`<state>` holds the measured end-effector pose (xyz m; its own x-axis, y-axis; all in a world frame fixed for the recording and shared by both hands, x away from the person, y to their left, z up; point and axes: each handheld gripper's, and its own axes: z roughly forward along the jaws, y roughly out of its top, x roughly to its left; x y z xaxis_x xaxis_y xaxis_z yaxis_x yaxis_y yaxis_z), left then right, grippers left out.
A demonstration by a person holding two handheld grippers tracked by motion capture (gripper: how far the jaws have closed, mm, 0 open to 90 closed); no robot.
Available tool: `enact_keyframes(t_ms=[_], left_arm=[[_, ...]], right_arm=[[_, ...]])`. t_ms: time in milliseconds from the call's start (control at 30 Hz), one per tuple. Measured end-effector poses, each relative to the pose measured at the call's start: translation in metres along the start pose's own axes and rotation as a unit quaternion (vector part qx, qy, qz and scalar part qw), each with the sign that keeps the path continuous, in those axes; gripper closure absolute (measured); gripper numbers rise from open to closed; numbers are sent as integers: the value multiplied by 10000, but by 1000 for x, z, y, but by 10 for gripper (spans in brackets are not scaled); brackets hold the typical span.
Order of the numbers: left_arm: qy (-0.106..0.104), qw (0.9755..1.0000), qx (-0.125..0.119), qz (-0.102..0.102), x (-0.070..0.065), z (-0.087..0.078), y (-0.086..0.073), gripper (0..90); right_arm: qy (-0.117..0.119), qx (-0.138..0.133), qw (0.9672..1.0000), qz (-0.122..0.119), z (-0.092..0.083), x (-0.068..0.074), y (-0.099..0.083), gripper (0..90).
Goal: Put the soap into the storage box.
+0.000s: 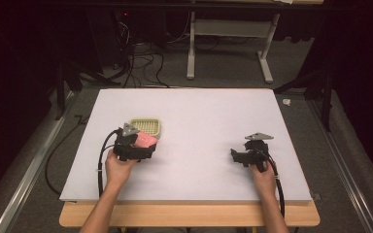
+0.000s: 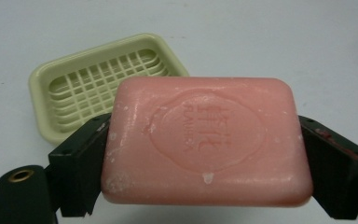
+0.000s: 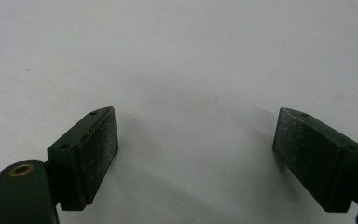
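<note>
On the white table (image 1: 199,111), toward its left edge, our left gripper (image 2: 205,154) pinches the pink soap (image 2: 205,144) above the dish (image 2: 81,81), ready to drop; our right gripper (image 3: 196,154) waits spread, empty.

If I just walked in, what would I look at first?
Probably the pink soap bar, squeezed between the fingers of the left gripper near the table's left side. Right behind it sits a pale green soap dish, with nothing in it. Over on the right, the right gripper is wide open, just above the white table.
</note>
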<state>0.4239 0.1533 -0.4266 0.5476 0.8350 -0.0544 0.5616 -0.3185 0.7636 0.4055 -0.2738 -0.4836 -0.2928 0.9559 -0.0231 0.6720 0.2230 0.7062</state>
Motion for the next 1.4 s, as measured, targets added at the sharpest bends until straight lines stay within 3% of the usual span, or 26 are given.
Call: enact_keyframes(t_ms=[233,400,600,1033,1267,1400], left_arm=[[208,9997,27,-131,11,-1,5,137],[236,9994,45,-262,16,1,9,137],[328,9990,130,-260,20,5,16,137],[397,9972,280,-567,31,20,28,137],[554,9959,454,-547,35,30,33,137],[577,9949,496,-657,38,39,35,137]], right_arm=[[-3,0,10000,0,0,0,0,146],[-2,-1,10000,-3,0,0,0,146],[-2,0,10000,0,0,0,0,146],[-1,-1,10000,1,0,0,0,146],[-2,-1,10000,-4,0,0,0,146],[0,-2,10000,1,0,0,0,146]])
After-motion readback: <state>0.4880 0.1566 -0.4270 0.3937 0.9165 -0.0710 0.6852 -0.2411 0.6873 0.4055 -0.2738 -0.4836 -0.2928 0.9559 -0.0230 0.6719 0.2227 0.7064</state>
